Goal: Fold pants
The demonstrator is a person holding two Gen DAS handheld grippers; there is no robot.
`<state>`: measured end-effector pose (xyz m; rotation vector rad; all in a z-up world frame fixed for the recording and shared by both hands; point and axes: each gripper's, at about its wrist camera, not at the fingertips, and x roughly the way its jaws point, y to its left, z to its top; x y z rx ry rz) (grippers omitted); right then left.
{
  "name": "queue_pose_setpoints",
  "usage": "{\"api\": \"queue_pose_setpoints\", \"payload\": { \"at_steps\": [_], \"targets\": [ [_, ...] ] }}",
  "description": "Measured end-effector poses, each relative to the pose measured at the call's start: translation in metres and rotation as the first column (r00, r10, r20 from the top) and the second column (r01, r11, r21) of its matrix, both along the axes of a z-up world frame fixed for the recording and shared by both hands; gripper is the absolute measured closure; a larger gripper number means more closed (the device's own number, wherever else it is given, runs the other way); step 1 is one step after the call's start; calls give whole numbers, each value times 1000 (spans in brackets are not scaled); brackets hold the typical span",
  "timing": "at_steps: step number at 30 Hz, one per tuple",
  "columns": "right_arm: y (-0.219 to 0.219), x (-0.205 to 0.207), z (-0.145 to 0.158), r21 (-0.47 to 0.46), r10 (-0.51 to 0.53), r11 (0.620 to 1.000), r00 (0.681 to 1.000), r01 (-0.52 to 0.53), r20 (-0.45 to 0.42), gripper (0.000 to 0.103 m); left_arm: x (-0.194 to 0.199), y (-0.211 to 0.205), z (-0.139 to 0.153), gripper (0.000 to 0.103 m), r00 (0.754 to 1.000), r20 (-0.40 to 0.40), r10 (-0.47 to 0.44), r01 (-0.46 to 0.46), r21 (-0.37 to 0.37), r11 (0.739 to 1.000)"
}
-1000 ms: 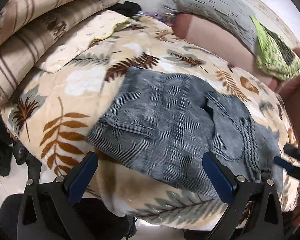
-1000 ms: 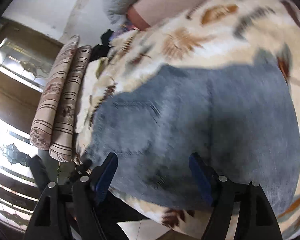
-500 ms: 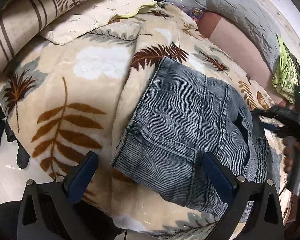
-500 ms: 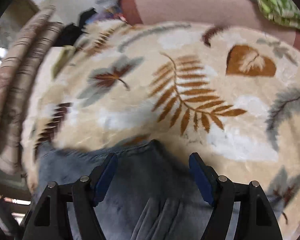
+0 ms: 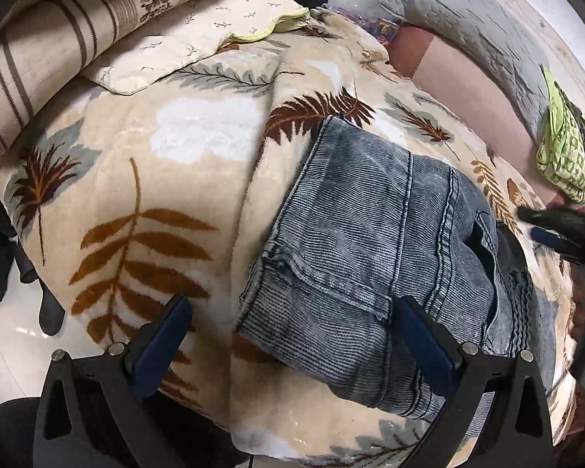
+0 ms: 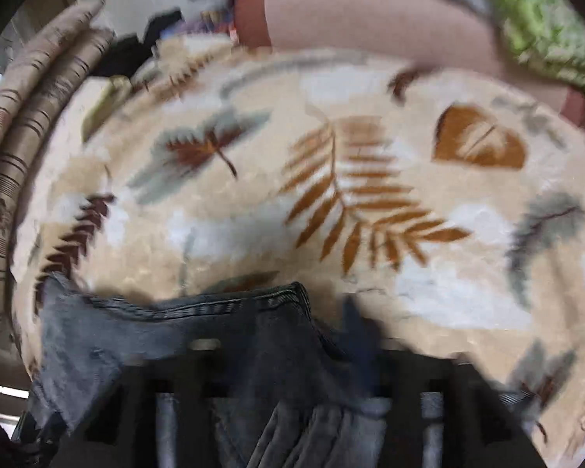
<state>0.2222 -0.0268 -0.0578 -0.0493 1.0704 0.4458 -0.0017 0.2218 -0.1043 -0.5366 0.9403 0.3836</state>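
So the left gripper (image 5: 292, 347) drops in closer over the folded jeans (image 5: 374, 257) compared to a second ago, pillows sliding up out of frame. The right gripper (image 6: 277, 351) swings off the denim toward the leafy blanket (image 6: 370, 195), jaws closing, view now blurry

The folded pants (image 5: 374, 257) lie on the leaf-print blanket (image 5: 136, 202) that covers the bed, toward its near right part. Behind and to the left, a flat pillow (image 5: 183, 39) rests on the blanket, with rolled bolsters (image 5: 58, 27) stacked left of it. A quilted cushion (image 5: 475, 19) sits at the far right, with a crumpled cloth (image 5: 565, 156) in front of it.
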Motion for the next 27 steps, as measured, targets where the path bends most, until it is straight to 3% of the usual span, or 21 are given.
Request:
{"api": "queue_pose_setpoints", "payload": {
  "at_steps": [2,3,5,7,8,9,11,16,17,19,20,23,26,27],
  "targets": [
    [-3,-20,12,96,32,995,999,-28,-42,38,0,-1,0,0,1000,-5,2,-2,3,1000],
    [-8,-34,12,192,45,981,993,-24,-106,38,0,-1,0,0,1000,-5,3,-3,4,1000],
    [-5,-53,-8,288,88,958,967,-16,-240,35,-1,-2,1,0,1000,-5,7,-7,9,1000],
    [7,-62,-47,283,132,959,919,-23,-372,35,-2,-3,1,0,1000,-6,10,-10,13,1000],
    [11,-65,-61,264,134,964,915,-32,-379,34,-3,-4,1,0,1000,-8,8,-8,16,1000],
    [10,-67,-59,272,129,962,933,-36,-335,34,-3,-5,1,0,1000,-12,4,-4,22,1000],
    [8,-70,-46,272,104,962,929,-4,-356,34,-5,-5,1,0,1000,-12,1,-1,36,999],
    [12,-91,-16,398,197,915,937,-70,-289,34,-8,-2,2,0,1000,-9,20,-20,35,999],
    [17,-95,-24,393,212,915,934,-87,-288,28,-9,-2,4,0,1000,-1,23,-23,39,999],
    [37,-105,-57,263,241,953,899,-148,-366,24,-13,-2,10,0,999,28,22,-23,43,999],
    [41,-105,-49,256,247,952,917,-169,-314,25,-17,-1,15,0,998,50,25,-28,50,998],
    [47,-104,-17,286,276,938,923,-197,-267,25,-26,9,23,0,992,94,83,-90,82,993],
    [61,-96,22,328,292,917,944,-229,-157,25,-28,21,19,0,988,83,127,-129,20,991],
    [66,-87,22,346,280,913,948,-215,-150,25,-28,24,17,0,988,76,135,-136,6,991]
  ]
}}
